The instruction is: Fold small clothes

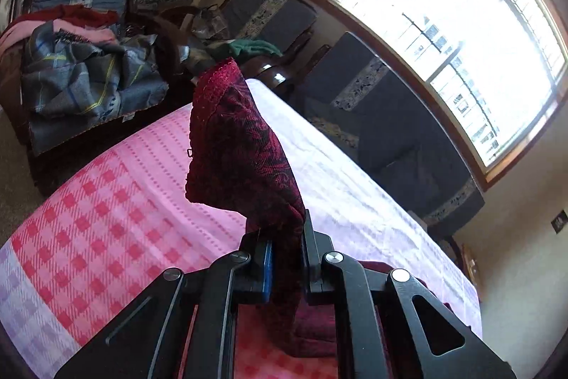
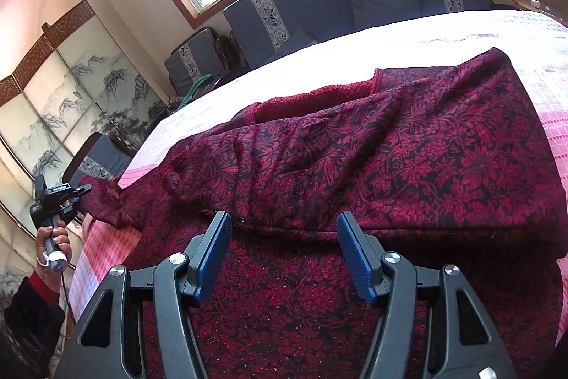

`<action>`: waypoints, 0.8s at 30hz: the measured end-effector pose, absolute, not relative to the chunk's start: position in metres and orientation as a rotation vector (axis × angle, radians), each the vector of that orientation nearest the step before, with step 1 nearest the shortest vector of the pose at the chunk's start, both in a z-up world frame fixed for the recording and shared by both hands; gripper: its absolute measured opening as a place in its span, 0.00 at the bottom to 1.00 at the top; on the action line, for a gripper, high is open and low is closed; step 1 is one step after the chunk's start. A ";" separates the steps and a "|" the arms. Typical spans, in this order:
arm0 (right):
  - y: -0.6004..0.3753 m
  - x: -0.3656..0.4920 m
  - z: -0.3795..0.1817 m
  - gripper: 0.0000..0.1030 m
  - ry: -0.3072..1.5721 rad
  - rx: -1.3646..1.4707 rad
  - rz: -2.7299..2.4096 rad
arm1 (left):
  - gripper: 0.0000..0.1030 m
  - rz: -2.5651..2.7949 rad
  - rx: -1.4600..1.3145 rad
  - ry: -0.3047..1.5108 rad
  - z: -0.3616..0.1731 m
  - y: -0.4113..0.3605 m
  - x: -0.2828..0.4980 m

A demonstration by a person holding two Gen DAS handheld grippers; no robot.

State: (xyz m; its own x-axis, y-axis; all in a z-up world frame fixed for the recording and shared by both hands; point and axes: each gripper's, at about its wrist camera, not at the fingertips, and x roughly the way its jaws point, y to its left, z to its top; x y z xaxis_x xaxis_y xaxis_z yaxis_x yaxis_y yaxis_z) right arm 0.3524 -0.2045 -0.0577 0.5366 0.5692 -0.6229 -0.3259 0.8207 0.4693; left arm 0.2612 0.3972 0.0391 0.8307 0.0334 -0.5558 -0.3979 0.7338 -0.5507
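The left gripper pinches a corner of the dark red patterned garment, lifting that end above the pink checked cloth at the table's left edge. The right gripper hangs spread over the garment's near edge, gripping nothing.

The garment is a knitted cloth in dark red with a black floral weave, matt and slightly nubbly; its inner face looks like plain red terry pile. The bedcover is a woven cotton-like cloth with a pink check and rows of small openwork holes (paler toward the window side). Each claw, left and right, is of matt black plastic with bright metal pivot screws; the pads are blue and finely ribbed. The chair arm is dark, glossy lacquered wood.
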 end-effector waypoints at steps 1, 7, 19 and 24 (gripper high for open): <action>-0.209 0.352 -0.055 0.59 0.839 0.335 0.544 | 0.12 0.205 -0.668 0.527 0.061 0.373 0.266; -0.237 0.350 -0.050 0.59 0.812 0.444 0.526 | 0.12 -0.076 -0.472 0.487 0.142 0.216 0.305; -0.295 0.344 -0.050 0.59 0.760 0.559 0.511 | 0.12 -0.457 -0.396 0.723 0.061 -0.015 0.400; -0.316 0.343 -0.054 0.59 0.743 0.597 0.497 | 0.15 -0.574 -0.331 0.762 0.018 -0.068 0.405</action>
